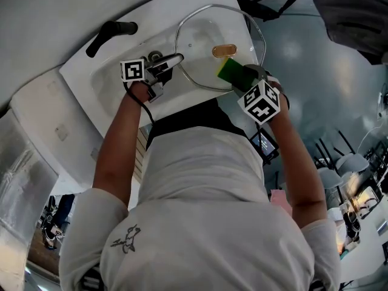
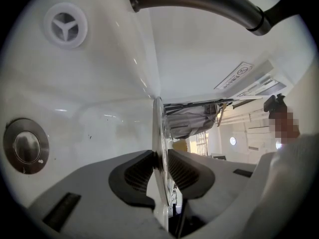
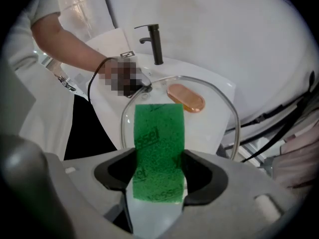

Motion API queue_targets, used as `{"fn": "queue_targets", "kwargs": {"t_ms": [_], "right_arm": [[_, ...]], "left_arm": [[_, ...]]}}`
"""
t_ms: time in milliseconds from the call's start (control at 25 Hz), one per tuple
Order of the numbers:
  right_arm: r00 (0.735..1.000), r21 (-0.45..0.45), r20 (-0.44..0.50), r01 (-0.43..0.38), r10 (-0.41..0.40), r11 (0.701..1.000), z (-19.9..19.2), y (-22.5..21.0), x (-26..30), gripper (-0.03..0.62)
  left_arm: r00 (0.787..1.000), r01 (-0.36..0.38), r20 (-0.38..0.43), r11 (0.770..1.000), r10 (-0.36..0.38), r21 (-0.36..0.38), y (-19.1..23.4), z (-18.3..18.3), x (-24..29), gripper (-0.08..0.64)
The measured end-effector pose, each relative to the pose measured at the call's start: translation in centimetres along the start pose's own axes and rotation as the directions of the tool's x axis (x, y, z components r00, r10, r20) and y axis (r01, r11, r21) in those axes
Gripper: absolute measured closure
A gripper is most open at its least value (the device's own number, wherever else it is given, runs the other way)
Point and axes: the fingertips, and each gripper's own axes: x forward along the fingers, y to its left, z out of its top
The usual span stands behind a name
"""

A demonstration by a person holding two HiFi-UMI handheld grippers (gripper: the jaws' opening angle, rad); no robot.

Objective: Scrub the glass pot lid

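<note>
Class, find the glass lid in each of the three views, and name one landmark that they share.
Head view: lid upper centre, right of the tap.
Left gripper view: lid edge-on at centre, clamped by the left hand-held gripper.
Right gripper view: lid at centre, behind the green sponge.
Shared landmark: the black tap, seen in all three.

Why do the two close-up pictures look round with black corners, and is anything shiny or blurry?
Left gripper view: the wide lens blackens the corners and bows the black faucet; light streaks the glass lid. Right gripper view: same bulge, green sponge sharp. Head view: no black corners, pale sheen on the glass lid.
</note>
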Motion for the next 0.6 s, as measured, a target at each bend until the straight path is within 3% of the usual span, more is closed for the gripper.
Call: {"fn": "queue_targets", "kwargs": {"t_ms": [240, 400, 520, 600], "right_arm": [[0.999, 0.143, -0.054, 0.007, 0.001, 0.99, -5.1, -4.3, -0.7, 0.307], [0.999, 0.311, -0.043, -0.003, 0.017, 0.95, -8.2, -7.6, -0.6, 0.307], [1.0, 0.393, -0.01, -0.017, 0.022, 0.919, -7.8, -8.7, -1.2, 0.305], [1.0, 0.396, 0.02, -0.006, -0.002, 0.918, -6.1, -9.8, -2.0, 0.305]], "left_arm": [[1.0, 0.005, -0.009, 1.0, -0.005, -0.003, 0.0, 0.0, -0.1, 0.466], [1.0, 0.0, 0.0, 0.999, 0.0, -0.033, 0.0, 0.0, -0.1, 0.466], [1.0, 0.011, 0.0, 1.0, -0.011, -0.019, 0.1, 0.0, -0.1, 0.466], [1.0, -0.009, -0.006, 1.0, 0.009, -0.019, 0.2, 0.0, -0.1, 0.466]]}}
